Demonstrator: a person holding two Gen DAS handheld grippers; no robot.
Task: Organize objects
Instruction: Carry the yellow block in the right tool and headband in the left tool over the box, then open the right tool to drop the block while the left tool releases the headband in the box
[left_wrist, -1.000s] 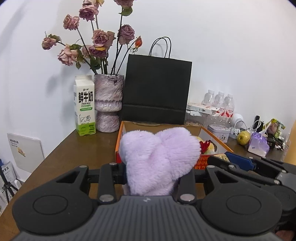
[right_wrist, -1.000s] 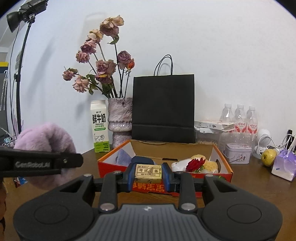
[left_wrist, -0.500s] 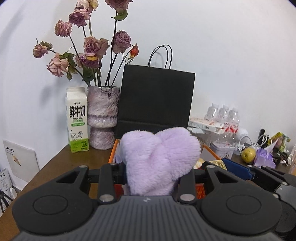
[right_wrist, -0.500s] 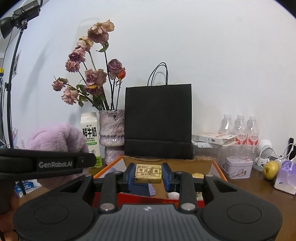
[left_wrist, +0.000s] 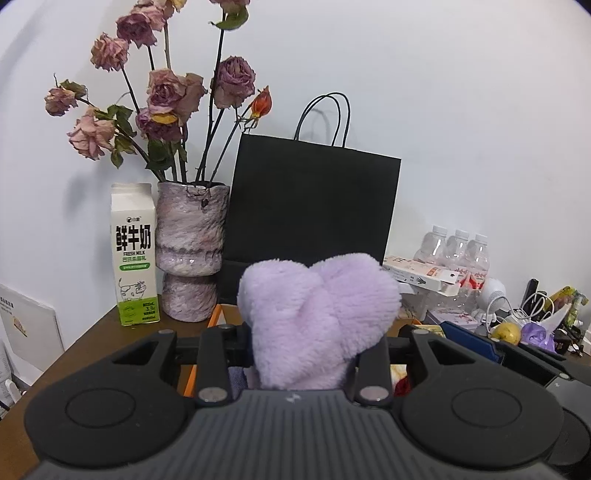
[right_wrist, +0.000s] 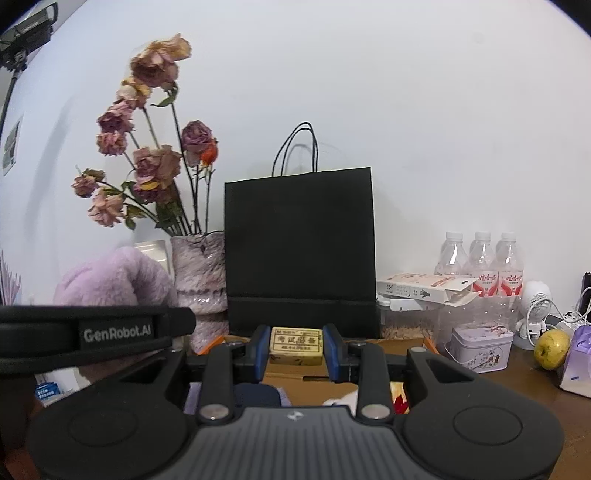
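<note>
Both claws carried forward over the last second: black bag (left_wrist: 314, 206) and vase (left_wrist: 190, 251) now loom larger, orange box (right_wrist: 406, 341) slipping under the rigs. We note the left claw (left_wrist: 306, 354) clamped on the purple plush heart (left_wrist: 317, 317), the right claw (right_wrist: 295, 350) pinched on a small tan block (right_wrist: 295, 345), both off the table (left_wrist: 85, 343). We judge both items mid-transfer, drop-off spot not yet evident.

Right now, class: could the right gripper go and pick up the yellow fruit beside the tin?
Probably not yet. The right gripper has its jaws shut on a small yellow block, so it must set that down first; the yellow fruit itself sits unobstructed.
</note>
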